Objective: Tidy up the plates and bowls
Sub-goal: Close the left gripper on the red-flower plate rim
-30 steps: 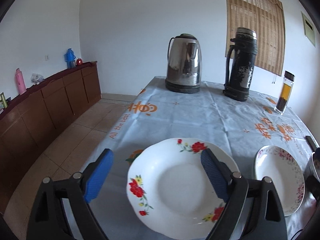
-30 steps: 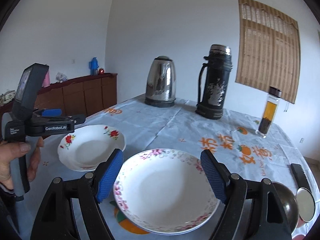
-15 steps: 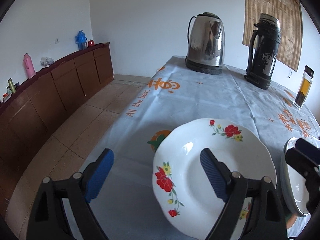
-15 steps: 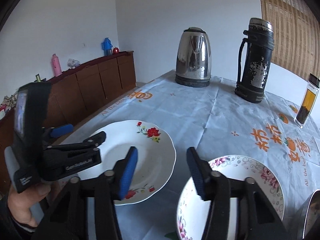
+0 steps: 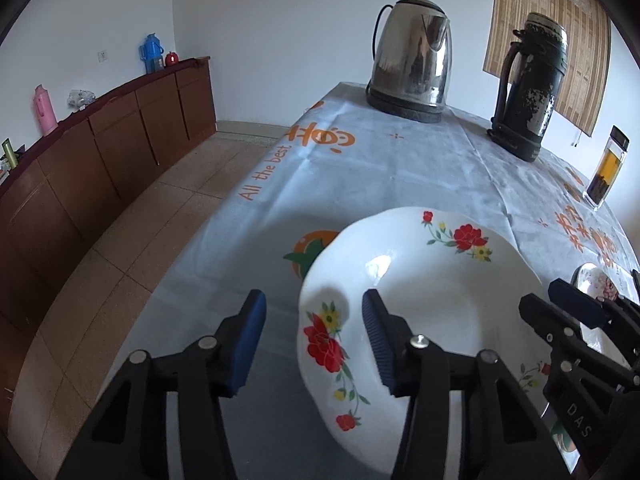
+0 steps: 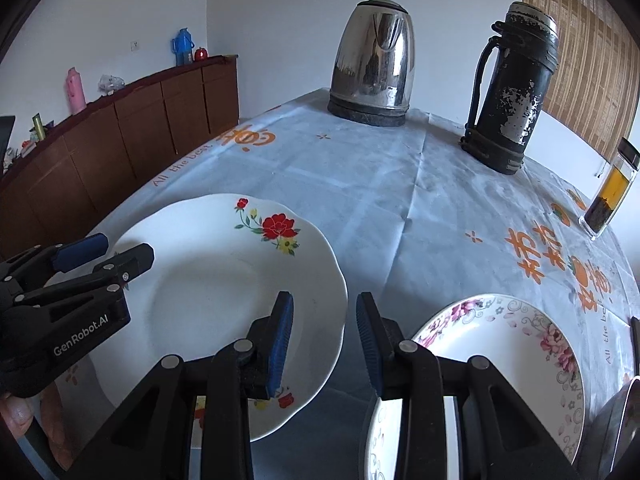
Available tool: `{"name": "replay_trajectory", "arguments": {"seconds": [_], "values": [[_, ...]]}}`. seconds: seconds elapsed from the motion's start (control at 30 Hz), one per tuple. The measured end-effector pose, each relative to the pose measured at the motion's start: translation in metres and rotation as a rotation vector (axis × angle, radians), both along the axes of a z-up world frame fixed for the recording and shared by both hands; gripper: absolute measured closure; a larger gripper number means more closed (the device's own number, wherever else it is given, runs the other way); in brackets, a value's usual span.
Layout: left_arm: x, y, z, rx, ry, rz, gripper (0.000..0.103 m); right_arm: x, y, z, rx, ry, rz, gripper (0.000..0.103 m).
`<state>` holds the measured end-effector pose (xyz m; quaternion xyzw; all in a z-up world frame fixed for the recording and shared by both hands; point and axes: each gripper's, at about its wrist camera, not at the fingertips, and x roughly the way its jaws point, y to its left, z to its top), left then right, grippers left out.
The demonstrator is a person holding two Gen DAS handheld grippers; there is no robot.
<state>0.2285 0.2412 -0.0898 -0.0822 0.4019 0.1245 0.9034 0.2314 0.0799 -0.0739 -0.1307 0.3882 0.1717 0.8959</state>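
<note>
A white plate with red flowers (image 5: pixel 436 300) lies on the table near its left edge; it also shows in the right wrist view (image 6: pixel 224 296). My left gripper (image 5: pixel 314 340) is open and straddles the plate's left rim, one finger over the plate and one outside it. My right gripper (image 6: pixel 324 340) is open and straddles the same plate's right rim. A second plate with pink flowers (image 6: pixel 520 360) lies just right of the right gripper. The left gripper (image 6: pixel 104 252) shows in the right wrist view, and the right gripper (image 5: pixel 560 308) in the left wrist view.
A steel kettle (image 6: pixel 374 64), a black thermos (image 6: pixel 512 88) and a glass tea bottle (image 6: pixel 610 192) stand at the far side of the table (image 6: pixel 360 184). A dark metal bowl (image 6: pixel 616 432) sits at the far right. A brown sideboard (image 5: pixel 100 152) runs along the left wall.
Both grippers have narrowed and come in on the red-flowered plate, the left to its left rim and the right from the pink plate to its right rim. The plates have not moved.
</note>
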Motion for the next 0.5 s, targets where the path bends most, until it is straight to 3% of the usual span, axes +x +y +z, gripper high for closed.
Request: {"name": "replay_trajectory", "arguments": {"seconds": [0.13,0.27,0.5], "values": [[0.002,0.001,-0.004,-0.019,0.016,-0.007,0.065,0.006,0.004,-0.01,-0.021,0.054,0.004,0.068],[0.002,-0.003,-0.005,-0.017,0.011,-0.028,0.077,0.004,0.005,-0.012,-0.025,0.038,0.011,0.071],[0.002,-0.005,-0.005,0.008,0.006,-0.027,0.077,0.005,0.004,-0.012,-0.01,0.027,0.023,0.071]]}}
